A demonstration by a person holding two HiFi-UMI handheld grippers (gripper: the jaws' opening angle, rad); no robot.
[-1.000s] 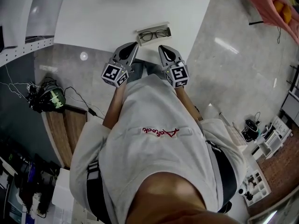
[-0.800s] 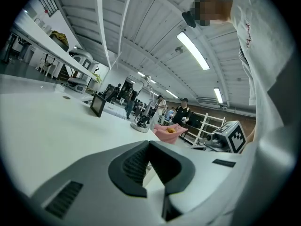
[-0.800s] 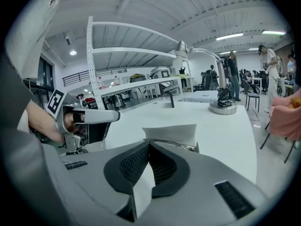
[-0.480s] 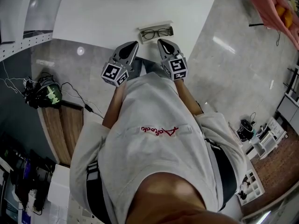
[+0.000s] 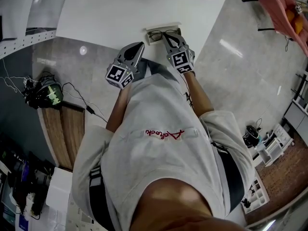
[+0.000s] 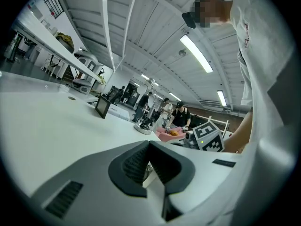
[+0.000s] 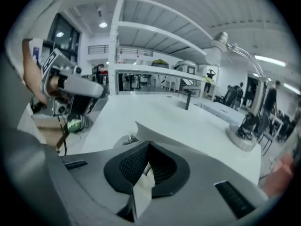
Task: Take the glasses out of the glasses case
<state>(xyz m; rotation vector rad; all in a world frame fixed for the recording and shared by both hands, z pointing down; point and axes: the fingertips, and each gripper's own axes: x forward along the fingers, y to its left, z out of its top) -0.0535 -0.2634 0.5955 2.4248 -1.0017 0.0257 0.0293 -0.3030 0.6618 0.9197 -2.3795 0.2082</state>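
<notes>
With the black-framed glasses [image 5: 155,34] lying in the open pale rectangular glasses case [image 5: 161,27] on the white desk [image 5: 120,13], my right hand-held gripper [image 5: 169,34] over the case's end and my left hand-held gripper [image 5: 138,46] beside the case both have empty jaws pressed together, so I judge that descending unopened could shove the case off the desk.

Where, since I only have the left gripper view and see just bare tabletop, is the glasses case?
Observer: In the head view the glasses case lies open at the near edge of the table, just right of the left gripper.
Operator: Are the glasses in it?
Observer: Yes, dark-framed glasses lie inside.
Operator: And the right gripper?
Observer: The right gripper is over the case's right end.
</notes>
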